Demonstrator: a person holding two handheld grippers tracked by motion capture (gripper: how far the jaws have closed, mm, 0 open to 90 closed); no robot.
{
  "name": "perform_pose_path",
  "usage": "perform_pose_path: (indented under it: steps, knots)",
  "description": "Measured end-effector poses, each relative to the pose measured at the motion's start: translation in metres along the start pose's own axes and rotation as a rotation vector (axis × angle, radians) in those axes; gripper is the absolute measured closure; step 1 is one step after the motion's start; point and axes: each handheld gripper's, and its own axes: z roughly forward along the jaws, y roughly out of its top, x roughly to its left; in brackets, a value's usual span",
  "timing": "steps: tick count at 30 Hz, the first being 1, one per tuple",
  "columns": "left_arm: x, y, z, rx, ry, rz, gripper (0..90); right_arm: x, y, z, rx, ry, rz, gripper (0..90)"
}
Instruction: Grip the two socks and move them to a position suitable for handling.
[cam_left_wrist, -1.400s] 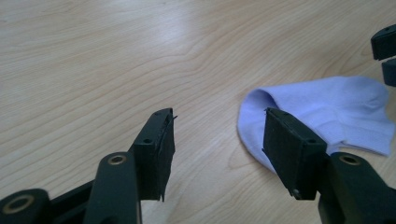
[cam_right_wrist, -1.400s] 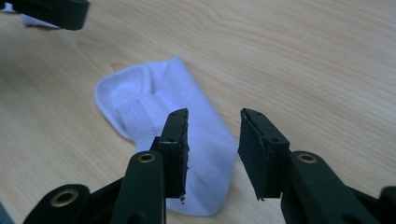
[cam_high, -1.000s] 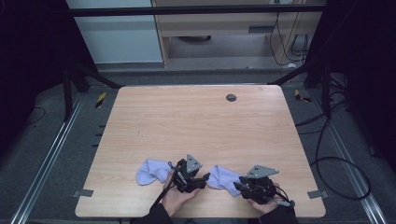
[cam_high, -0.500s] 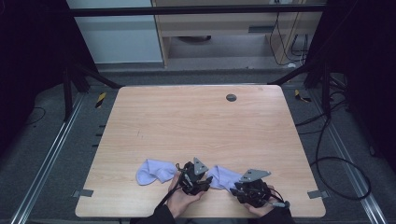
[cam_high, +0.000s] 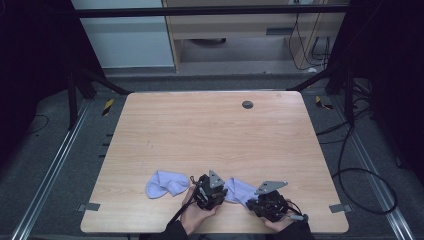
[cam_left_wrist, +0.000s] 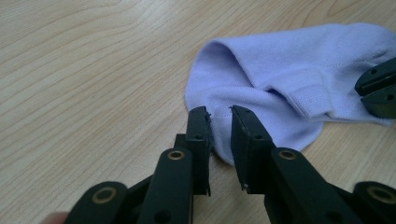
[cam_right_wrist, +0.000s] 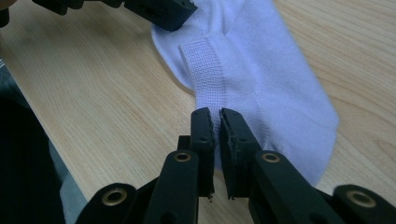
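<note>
Here, a pale lilac sock (cam_high: 236, 190) lies flat on the wooden table (cam_high: 210, 135), close to the near edge and between the two grippers. A second sock of the same colour (cam_high: 165, 183) lies on the far side of the left gripper from the first sock, apart from it and crumpled.

In the left gripper view the first sock (cam_left_wrist: 289, 79) spreads out ahead of the jaws, its open mouth toward the camera. The left gripper (cam_left_wrist: 219, 116) has its jaws narrowly parted, and a fold of the sock's edge sits in the gap between the tips; whether the pads press the cloth or merely straddle it cannot be told. The tips of the other gripper show at the sock's far side.

In the right gripper view the same sock (cam_right_wrist: 266, 70) runs away from the jaws, with its ribbed cuff band turned up on top. The right gripper (cam_right_wrist: 215, 119) has its jaws drawn almost together, and the sock's edge sits in the thin slit between them, so it pinches the cloth. Beyond the sock, the other gripper's black jaw rests on the sock's far end.

From the high view, the left gripper (cam_high: 209, 190) touches one end of the sock and the right gripper (cam_high: 270, 202) its other end; a hand (cam_high: 192, 215) holds the left one.
</note>
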Motion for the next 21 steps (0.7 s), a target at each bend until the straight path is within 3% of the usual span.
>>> perform_pose_path:
  steps: [6, 7, 9, 16, 19, 21]
  knots:
    - [-0.001, 0.0, 0.0, -0.002, -0.006, 0.009, 85.0, 0.0, 0.002, -0.004, -0.03, 0.023, 0.013, 85.9]
    - [-0.001, 0.0, 0.0, -0.003, -0.008, 0.011, 85.6, 0.0, 0.005, -0.01, -0.077, 0.025, 0.027, 86.0]
    - [0.0, 0.0, 0.0, -0.003, -0.014, 0.013, 86.2, -0.002, 0.007, -0.014, -0.114, 0.018, 0.038, 86.0]
    - [0.001, 0.0, 0.0, -0.005, -0.023, 0.019, 87.1, -0.012, 0.014, -0.026, -0.243, -0.061, 0.129, 85.7]
    - [0.001, 0.0, 0.0, -0.005, -0.024, 0.021, 87.2, -0.015, 0.016, -0.027, -0.264, -0.09, 0.158, 85.7]
    - [0.001, 0.0, 0.0, -0.004, -0.025, 0.026, 87.2, -0.023, 0.019, -0.026, -0.272, -0.146, 0.192, 85.7]
